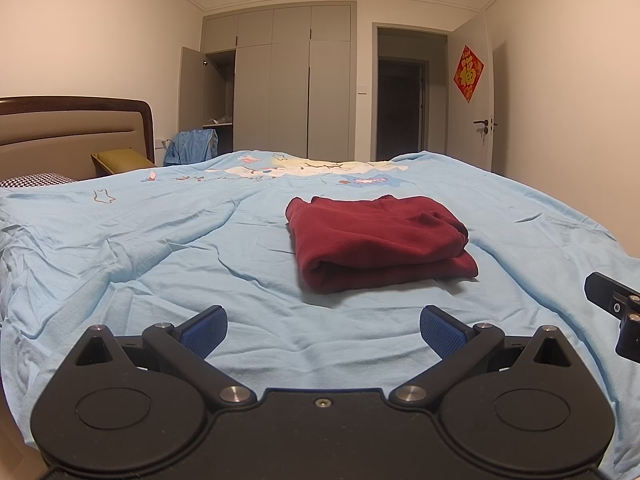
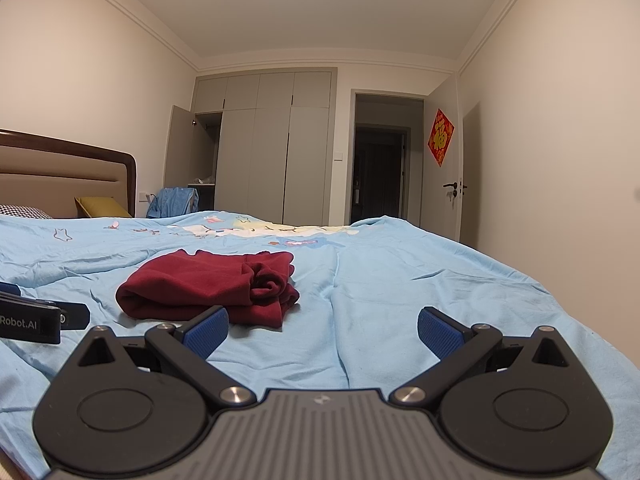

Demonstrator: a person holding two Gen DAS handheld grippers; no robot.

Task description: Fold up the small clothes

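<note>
A dark red garment, already folded into a thick rectangular bundle, is seen lying on the light blue bedsheet near the middle of the bed. Both grippers are held low over the sheet at the near edge, each with its blue-padded jaws spread wide and nothing between them.

From the left gripper the bundle lies straight ahead and slightly to the right, a clear stretch of sheet between them. From the right gripper the same garment lies ahead and to the left, its near hem showing just past the left fingertip in that view; the right gripper is judged the nearer of the two. The bundle's long axis runs roughly across the bed, left to right, with the rounded fold facing the grippers and looser, bunched layers on its right end. The fold is judged all but done; any tidying would be owed to that right end, which falls on the right gripper's side.

The words "Robot.AI" can be read on the black body of the left gripper where it enters the right wrist view. A red diamond-shaped hanging with a gold Chinese character is fixed to the open door. Cartoon prints are visible on the far part of the sheet, too small to read.
</note>
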